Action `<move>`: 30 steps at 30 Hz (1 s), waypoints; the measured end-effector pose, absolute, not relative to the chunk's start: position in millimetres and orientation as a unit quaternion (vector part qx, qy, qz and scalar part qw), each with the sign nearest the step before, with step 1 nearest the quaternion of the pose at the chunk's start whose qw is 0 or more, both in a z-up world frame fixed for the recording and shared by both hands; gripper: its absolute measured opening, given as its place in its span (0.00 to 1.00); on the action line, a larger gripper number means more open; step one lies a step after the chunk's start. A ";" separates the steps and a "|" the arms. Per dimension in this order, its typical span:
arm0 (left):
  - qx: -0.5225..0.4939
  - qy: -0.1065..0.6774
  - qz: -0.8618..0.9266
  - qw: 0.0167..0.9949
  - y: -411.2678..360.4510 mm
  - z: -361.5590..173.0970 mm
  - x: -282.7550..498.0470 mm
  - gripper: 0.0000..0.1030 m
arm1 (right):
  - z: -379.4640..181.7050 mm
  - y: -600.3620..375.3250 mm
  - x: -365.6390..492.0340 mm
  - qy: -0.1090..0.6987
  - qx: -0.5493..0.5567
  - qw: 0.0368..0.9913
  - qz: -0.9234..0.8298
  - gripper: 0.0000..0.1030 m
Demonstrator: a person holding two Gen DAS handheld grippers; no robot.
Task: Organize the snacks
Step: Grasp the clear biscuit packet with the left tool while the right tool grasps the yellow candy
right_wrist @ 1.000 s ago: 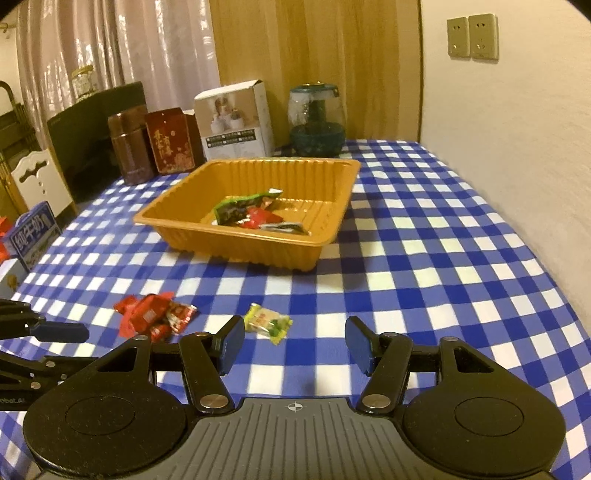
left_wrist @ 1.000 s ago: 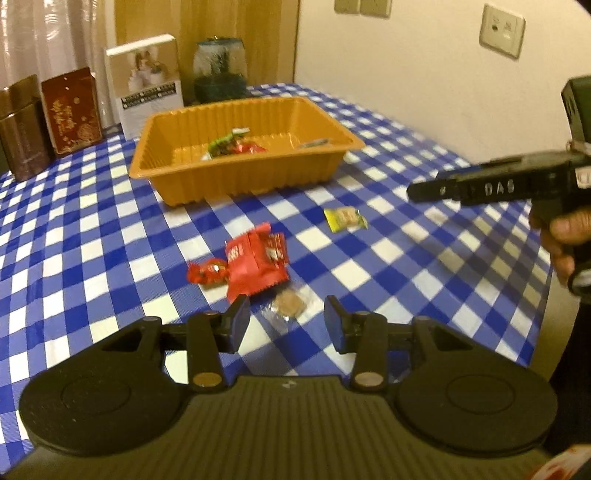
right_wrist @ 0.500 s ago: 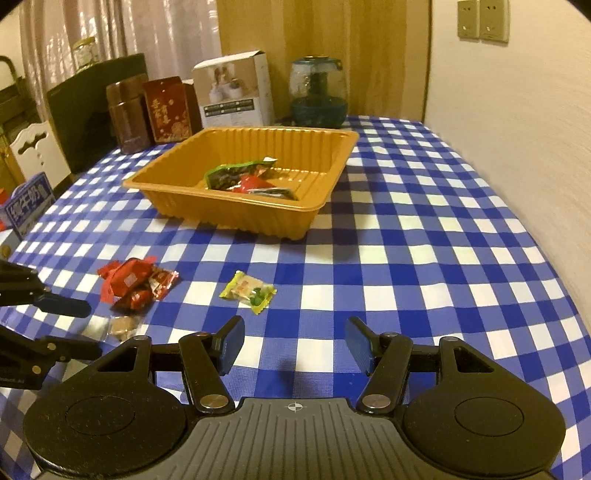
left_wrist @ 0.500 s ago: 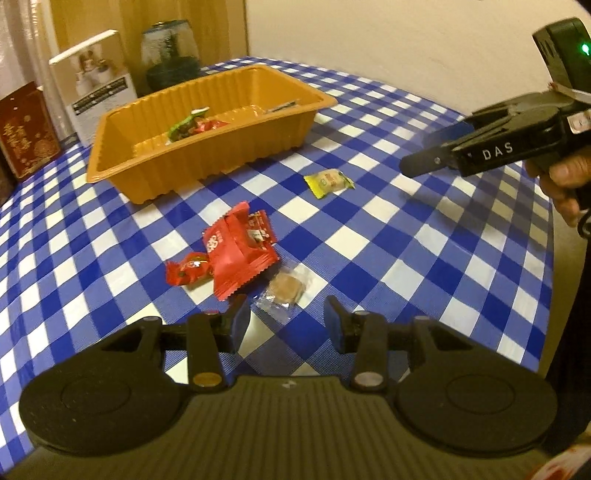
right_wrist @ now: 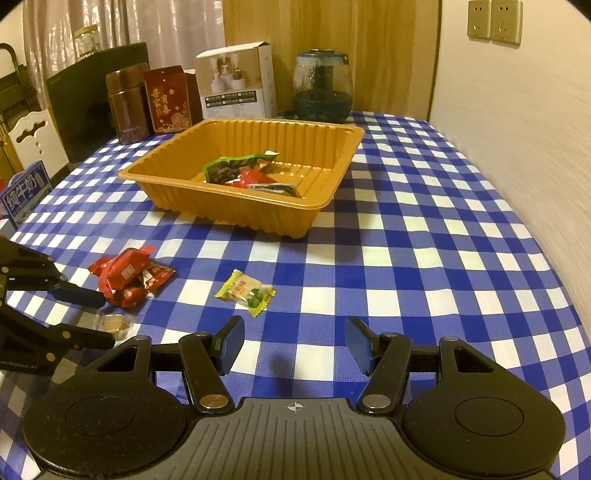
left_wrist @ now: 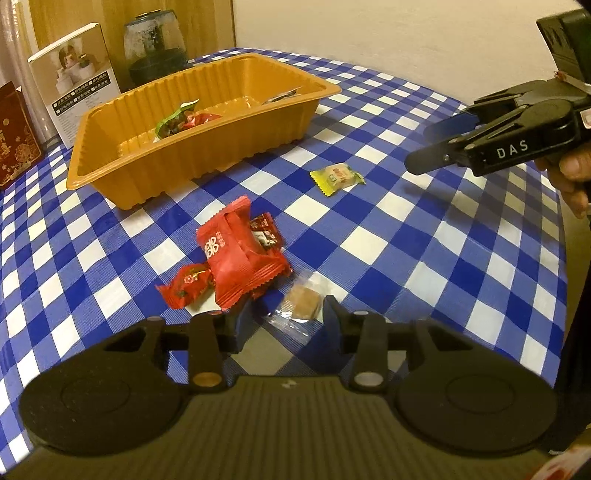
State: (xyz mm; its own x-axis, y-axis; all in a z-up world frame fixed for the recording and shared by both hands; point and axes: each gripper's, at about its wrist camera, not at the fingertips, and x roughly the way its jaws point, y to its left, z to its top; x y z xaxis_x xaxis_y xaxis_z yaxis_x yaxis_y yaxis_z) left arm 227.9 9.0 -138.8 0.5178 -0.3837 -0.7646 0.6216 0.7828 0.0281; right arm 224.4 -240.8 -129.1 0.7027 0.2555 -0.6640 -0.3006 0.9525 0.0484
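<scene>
Left gripper lower, straddling brown candy.

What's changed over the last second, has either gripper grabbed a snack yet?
No grab yet. The left gripper has closed in on the clear-wrapped brown candy, now between its open fingers. The right gripper neared the yellow candy, still open. Snacks and orange tray haven't moved.

You're in a home dining room: blue-checked tablecloth on the counter, sheer curtains, a white carved chair, gift boxes.
</scene>
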 end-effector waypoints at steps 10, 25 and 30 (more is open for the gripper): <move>0.168 0.391 -0.307 0.852 1.6 -142.6 230.6 0.25 | -130.6 -235.1 230.8 0.354 -0.040 0.922 0.153 0.59; 0.113 0.385 -0.288 0.869 -3.1 -120.3 213.2 0.19 | -131.1 -221.5 244.7 0.339 -0.095 0.914 0.199 0.59; 0.078 0.381 -0.257 0.885 -7.6 -113.2 216.0 0.19 | -136.5 -209.7 254.2 0.333 -0.136 0.898 0.253 0.59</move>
State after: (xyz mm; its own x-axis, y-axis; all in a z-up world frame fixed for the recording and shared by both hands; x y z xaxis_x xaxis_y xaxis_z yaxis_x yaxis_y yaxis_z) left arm 216.0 -7.6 -113.2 0.5772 -0.3948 -0.7148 0.5134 0.8562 -0.0582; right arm 254.2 -209.7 -136.5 0.6508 0.3630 -0.6668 -0.5447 0.8351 -0.0770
